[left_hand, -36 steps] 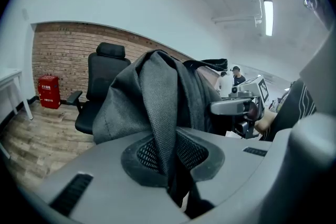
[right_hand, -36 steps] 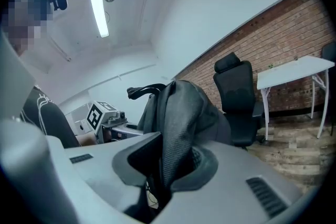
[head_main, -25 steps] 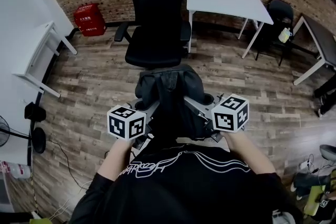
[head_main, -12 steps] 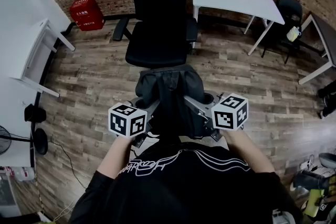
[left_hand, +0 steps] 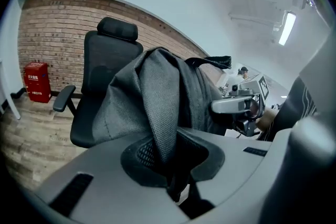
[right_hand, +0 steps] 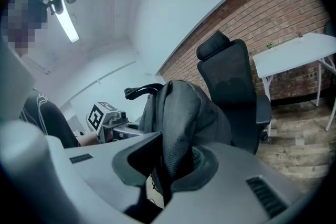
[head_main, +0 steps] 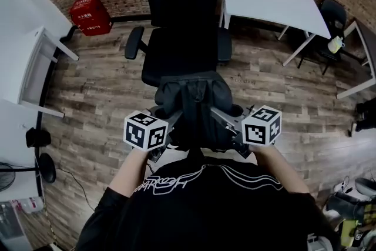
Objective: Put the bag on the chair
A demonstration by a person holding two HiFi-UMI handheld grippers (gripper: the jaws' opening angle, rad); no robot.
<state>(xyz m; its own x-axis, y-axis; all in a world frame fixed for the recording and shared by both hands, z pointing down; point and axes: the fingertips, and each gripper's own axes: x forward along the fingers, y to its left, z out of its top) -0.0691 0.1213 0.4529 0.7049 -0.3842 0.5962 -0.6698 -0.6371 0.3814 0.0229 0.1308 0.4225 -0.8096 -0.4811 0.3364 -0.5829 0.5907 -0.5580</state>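
Observation:
A dark grey fabric bag [head_main: 194,104] hangs between my two grippers, held up in front of the person's chest. My left gripper [head_main: 169,121] is shut on a fold of the bag's left side, seen pinched in the left gripper view [left_hand: 169,162]. The right gripper [head_main: 224,118] is shut on a fold of the right side, also pinched in its own view [right_hand: 164,168]. The black office chair [head_main: 181,56] stands just beyond the bag, which overlaps the front edge of the seat in the head view. The chair [left_hand: 100,86] has a headrest and armrests.
A white table [head_main: 276,0] stands right of the chair, with a second dark chair [head_main: 335,9] beyond it. A red box [head_main: 88,13] sits by the brick wall, and a white desk [head_main: 32,67] is at the left. The floor is wood plank.
Both grippers and the bag have moved forward toward the chair, which now looks larger and nearer. The bag's far edge now overlaps the seat front. The grips are unchanged.

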